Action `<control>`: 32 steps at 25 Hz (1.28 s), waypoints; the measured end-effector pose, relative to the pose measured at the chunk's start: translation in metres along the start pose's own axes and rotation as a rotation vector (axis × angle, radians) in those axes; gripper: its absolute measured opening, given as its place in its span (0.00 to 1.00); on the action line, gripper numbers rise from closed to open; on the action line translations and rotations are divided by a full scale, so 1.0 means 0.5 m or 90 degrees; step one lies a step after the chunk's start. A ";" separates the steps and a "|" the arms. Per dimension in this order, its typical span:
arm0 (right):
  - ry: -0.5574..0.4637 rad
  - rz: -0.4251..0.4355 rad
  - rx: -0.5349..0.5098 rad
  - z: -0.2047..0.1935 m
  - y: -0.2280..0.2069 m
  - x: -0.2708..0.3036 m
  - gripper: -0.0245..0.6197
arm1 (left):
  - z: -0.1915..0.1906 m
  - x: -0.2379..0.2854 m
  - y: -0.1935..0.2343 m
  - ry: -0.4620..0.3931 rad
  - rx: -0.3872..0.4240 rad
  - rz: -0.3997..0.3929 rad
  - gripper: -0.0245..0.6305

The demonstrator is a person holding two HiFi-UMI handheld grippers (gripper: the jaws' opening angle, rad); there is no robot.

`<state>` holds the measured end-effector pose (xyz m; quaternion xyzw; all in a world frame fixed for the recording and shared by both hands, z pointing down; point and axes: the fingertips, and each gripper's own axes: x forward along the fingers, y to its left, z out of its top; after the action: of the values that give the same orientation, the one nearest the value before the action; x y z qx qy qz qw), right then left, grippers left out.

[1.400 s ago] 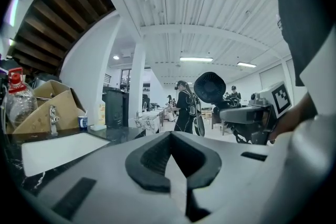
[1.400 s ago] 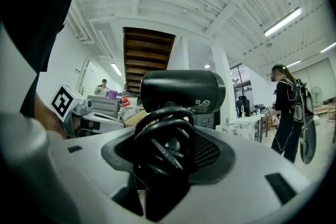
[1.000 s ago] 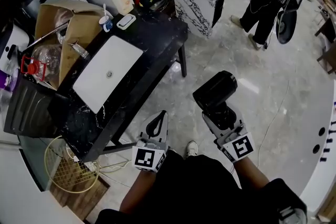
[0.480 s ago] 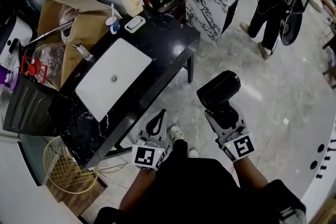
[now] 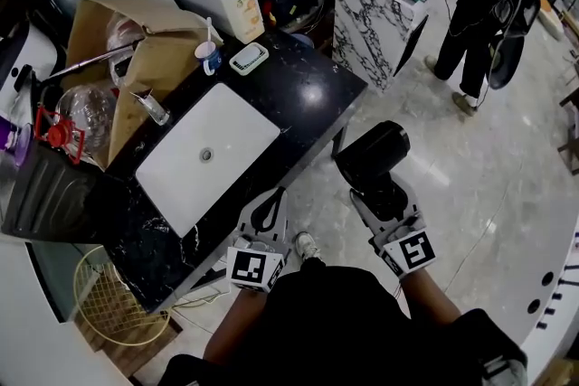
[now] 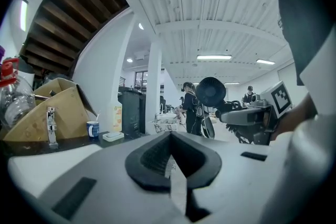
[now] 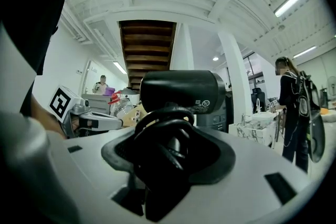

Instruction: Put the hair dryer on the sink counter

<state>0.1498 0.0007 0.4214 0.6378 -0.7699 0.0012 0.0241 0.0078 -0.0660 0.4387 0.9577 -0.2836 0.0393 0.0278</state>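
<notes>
While the right gripper [image 5: 378, 194] grasps the hair dryer [image 5: 373, 151] upright, the left gripper [image 5: 270, 211] hovers clenched, empty, beside the table [image 5: 317, 90].

Item count, as sighted:
One hair dryer [image 5: 373, 156]; one left claw [image 5: 274, 196], one right claw [image 5: 377, 187]; one mug [image 5: 210, 59]; one soap dish [image 5: 248, 59]; one cardboard box [image 5: 163, 50].

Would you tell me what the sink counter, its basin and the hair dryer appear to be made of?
Sink counter: likely polished black stone, white-veined and glossy. Basin: smooth white, probably ceramic. Hair dryer: matte black plastic, by its dull moulded shell.
</notes>
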 end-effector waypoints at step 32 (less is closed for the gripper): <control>0.075 0.122 -0.023 -0.045 -0.123 0.447 0.43 | 0.035 0.150 0.317 -0.013 -0.019 0.160 0.03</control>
<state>0.1699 -0.2293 0.4509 0.5597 -0.8244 0.0269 0.0803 -0.0151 -0.2408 0.4328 0.9145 -0.4022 0.0285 0.0339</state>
